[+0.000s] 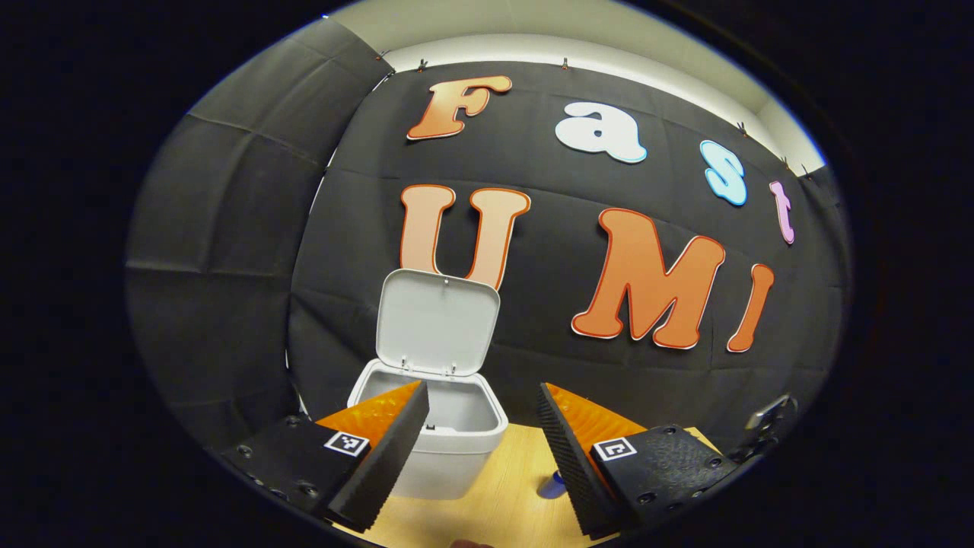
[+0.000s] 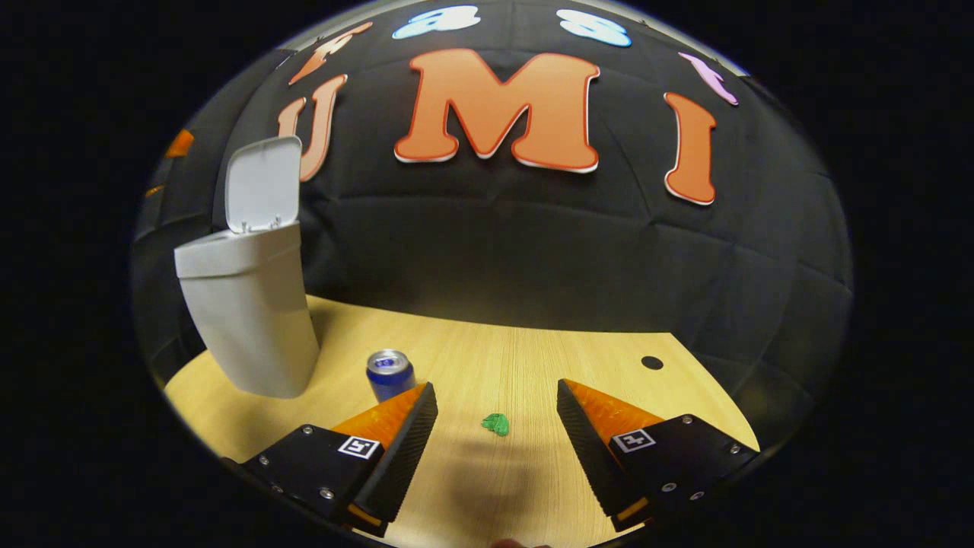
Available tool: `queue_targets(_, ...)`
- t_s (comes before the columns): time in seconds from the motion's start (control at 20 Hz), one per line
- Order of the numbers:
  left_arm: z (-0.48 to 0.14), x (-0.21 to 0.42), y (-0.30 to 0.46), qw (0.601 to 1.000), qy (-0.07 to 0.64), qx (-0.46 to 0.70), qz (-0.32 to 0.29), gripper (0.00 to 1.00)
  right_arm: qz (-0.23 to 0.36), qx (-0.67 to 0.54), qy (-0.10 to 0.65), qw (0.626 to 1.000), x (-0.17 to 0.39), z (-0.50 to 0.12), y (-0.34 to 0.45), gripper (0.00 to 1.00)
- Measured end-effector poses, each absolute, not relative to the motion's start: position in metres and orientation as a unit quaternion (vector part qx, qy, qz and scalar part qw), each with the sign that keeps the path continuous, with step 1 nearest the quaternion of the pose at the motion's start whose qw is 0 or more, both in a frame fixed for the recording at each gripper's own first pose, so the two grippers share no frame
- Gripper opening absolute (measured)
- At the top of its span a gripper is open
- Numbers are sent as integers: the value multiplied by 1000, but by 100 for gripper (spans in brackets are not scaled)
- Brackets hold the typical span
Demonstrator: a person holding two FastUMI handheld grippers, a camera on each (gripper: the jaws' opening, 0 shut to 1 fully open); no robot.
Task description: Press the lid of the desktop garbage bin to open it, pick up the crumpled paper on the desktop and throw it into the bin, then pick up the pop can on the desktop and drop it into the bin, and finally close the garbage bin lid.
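The white desktop bin [image 1: 449,449] stands on the wooden desk with its lid [image 1: 437,320] swung up and open. My left gripper [image 1: 483,407] is open, raised in front of the bin's mouth, nothing between its fingers. In the right gripper view the bin [image 2: 251,312] stands at the left, lid [image 2: 262,183] upright. A blue pop can [image 2: 390,373] stands upright just right of the bin. A small green crumpled paper [image 2: 496,424] lies on the desk between the fingers of my open right gripper [image 2: 494,399], slightly ahead of the tips and apart from them.
The wooden desk [image 2: 533,358] runs back to the black cloth wall. A round cable hole [image 2: 652,362] sits near its back right. The top of the blue can [image 1: 552,483] peeks beside the left gripper's right finger.
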State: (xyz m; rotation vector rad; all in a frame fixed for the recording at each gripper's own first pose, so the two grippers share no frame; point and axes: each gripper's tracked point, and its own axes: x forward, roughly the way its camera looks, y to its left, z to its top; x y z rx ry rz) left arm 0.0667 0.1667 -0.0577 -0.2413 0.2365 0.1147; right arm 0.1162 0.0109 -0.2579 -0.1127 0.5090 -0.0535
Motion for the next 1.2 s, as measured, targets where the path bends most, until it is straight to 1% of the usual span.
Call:
queue_targets(0.1, -61, 53, 153, 985, 127, -101, 53, 91, -27, -64, 277, 958, 132, -291, 3, 95)
queue_targets(0.3, -50, 41, 135, 992, 117, -14, 51, 90, -36, -54, 340, 938, 147, -353, -9, 95)
queue_targets(0.35, -44, 36, 129, 992, 114, 1, 47, 90, -37, -52, 345, 936, 152, -362, -12, 95)
queue_targets(0.4, -45, 35, 123, 993, 115, 10, 41, 86, -38, -55, 350, 934, 156, -371, -16, 95)
queue_targets(0.45, -45, 33, 120, 992, 119, 20, 40, 90, -42, -57, 354, 932, 160, -378, -19, 95)
queue_targets(0.55, -46, 31, 116, 990, 128, 37, 41, 88, -48, -48, 370, 927, 165, -397, -19, 91)
queue_targets(0.6, -49, 30, 116, 990, 132, 39, 40, 88, -53, -43, 381, 922, 165, -406, -20, 84)
queue_targets(0.65, -49, 30, 115, 989, 136, 41, 40, 86, -54, -37, 396, 916, 162, -417, -20, 70)
queue_targets(0.7, -51, 29, 114, 989, 140, 40, 36, 85, -48, -31, 413, 909, 157, -427, -17, 70)
queue_targets(0.75, -52, 30, 112, 988, 143, 40, 36, 83, -36, -30, 419, 907, 156, -432, -12, 64)
queue_targets(0.8, -55, 31, 109, 988, 148, 38, 31, 82, -28, -29, 412, 910, 159, -433, -8, 49)
queue_targets(0.85, -57, 31, 107, 987, 153, 38, 28, 81, -21, -25, 413, 910, 160, -433, -4, 50)
queue_targets(0.9, -60, 32, 105, 987, 156, 36, 24, 81, -19, -21, 414, 910, 160, -430, -1, 34)
queue_targets(1.0, -61, 33, 101, 987, 159, 33, 16, 80, -13, -12, 421, 907, 157, -433, 2, 23)
queue_targets(1.1, -58, 33, 99, 988, 154, 30, 6, 79, 1, -9, 426, 905, 154, -432, 7, 17)
queue_targets(1.2, -57, 32, 100, 989, 149, 27, 1, 78, 4, -3, 411, 912, 155, -415, 11, 14)
